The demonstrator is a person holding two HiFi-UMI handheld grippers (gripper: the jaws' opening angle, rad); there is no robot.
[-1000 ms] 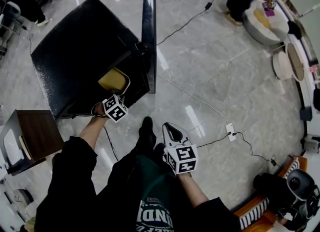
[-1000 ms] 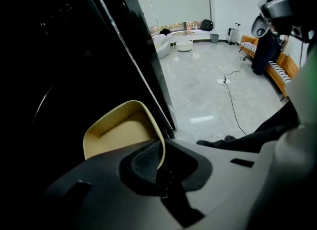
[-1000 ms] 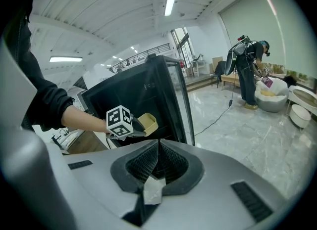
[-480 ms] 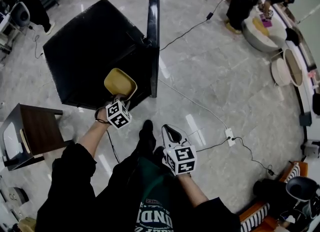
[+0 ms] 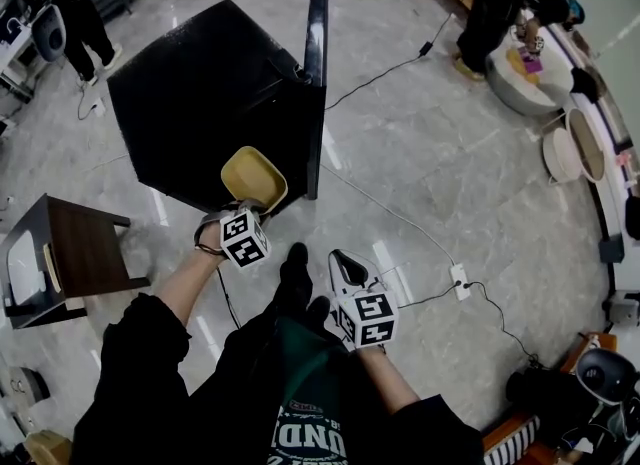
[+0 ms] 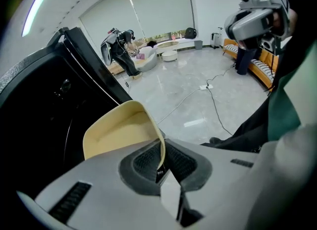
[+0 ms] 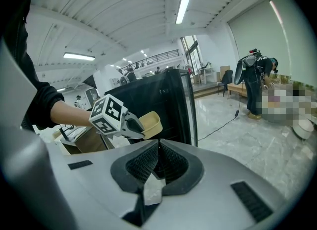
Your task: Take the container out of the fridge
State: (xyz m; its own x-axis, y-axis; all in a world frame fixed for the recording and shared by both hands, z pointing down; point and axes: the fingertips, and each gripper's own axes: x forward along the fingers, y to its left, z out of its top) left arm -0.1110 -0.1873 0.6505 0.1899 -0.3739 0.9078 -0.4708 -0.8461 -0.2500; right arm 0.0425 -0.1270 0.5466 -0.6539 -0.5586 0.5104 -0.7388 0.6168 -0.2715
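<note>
The beige, shallow container (image 5: pixel 254 178) hangs outside the black fridge (image 5: pixel 210 103), in front of its open front and beside the open door (image 5: pixel 317 83). My left gripper (image 5: pixel 246 209) is shut on the container's near rim; in the left gripper view that thin rim (image 6: pixel 159 151) stands pinched between the dark pads. The container looks empty (image 6: pixel 119 136). My right gripper (image 5: pixel 346 267) hovers lower right over the floor, apart from the fridge, jaws shut with nothing between them (image 7: pixel 158 147). From the right gripper view the container (image 7: pixel 151 123) shows held by the left gripper (image 7: pixel 132 125).
A brown side table (image 5: pixel 78 253) stands left of my arm. A power strip (image 5: pixel 460 275) with cables lies on the marble floor at the right. People stand far back at the left (image 5: pixel 80 13) and right (image 5: pixel 495 3). Round white furniture (image 5: pixel 575 131) lines the right edge.
The left gripper has drawn the container out of the fridge, up and toward me, so it is now wholly outside. The right gripper has shifted only slightly.
</note>
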